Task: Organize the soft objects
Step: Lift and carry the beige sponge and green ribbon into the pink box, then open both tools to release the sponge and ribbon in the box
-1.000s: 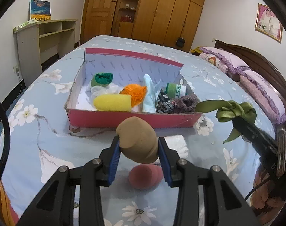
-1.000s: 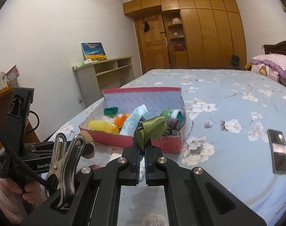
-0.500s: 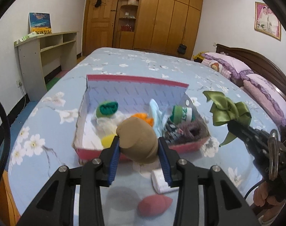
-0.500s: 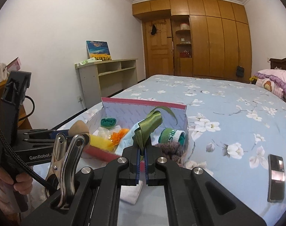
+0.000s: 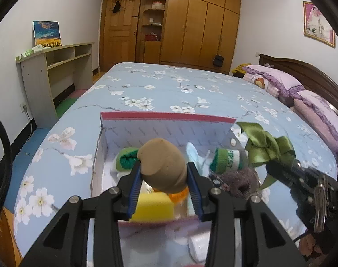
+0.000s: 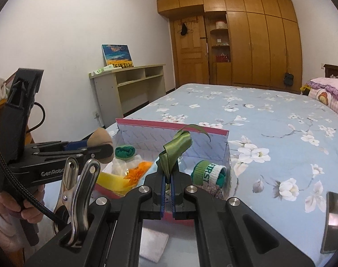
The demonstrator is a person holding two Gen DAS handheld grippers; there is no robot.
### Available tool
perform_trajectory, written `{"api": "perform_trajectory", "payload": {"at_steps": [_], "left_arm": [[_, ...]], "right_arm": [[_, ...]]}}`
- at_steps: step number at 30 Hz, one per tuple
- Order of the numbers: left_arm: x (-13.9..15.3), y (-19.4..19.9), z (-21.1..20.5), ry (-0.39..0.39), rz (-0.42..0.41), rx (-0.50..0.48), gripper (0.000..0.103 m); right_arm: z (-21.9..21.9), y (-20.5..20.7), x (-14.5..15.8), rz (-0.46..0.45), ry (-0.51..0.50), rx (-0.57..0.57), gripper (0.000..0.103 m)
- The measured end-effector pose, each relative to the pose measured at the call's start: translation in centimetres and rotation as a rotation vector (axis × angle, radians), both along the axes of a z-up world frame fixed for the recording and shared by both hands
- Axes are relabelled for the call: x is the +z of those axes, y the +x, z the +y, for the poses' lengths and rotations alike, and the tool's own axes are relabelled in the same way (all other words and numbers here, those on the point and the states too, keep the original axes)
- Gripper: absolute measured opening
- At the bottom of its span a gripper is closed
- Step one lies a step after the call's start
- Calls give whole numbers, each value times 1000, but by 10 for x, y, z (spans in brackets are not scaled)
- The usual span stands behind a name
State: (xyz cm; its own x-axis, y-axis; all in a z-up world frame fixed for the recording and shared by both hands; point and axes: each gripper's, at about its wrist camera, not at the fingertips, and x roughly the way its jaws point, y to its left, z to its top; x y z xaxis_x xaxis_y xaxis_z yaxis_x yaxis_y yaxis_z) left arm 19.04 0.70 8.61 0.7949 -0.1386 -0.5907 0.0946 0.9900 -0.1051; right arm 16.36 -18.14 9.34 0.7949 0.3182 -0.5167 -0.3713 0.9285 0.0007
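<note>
At lower centre of the left wrist view, the left gripper (image 5: 164, 178) clamps a tan sponge (image 5: 162, 165) above the pink box (image 5: 166, 116), which is crowded with a yellow sponge (image 5: 152, 208) and a green sock roll (image 5: 227, 161). At right, the right gripper (image 6: 167, 183) pinches a green ribbon bow (image 6: 175, 148) over the box's right end. Open bedspread (image 5: 180, 89) lies beyond.
</note>
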Motion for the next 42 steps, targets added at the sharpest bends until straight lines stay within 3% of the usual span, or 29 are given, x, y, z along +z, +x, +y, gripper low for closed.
{"api": "perform_trajectory", "payload": {"at_steps": [18,28,35,42], "left_arm": [[-36,74,-8,-17,66,19,41],[-64,93,-11,7,127,32,42],[-70,98,-16,26,142,27,53],[-70,98,-14,26,155,35,59]], "right_arm": [[-7,70,-35,114,15,-49,5],[-19,90,-63,188,11,-107,5],[-26,97,-75,214,16,-128,16],[-22,94,-75,203,11,-120,35]]}}
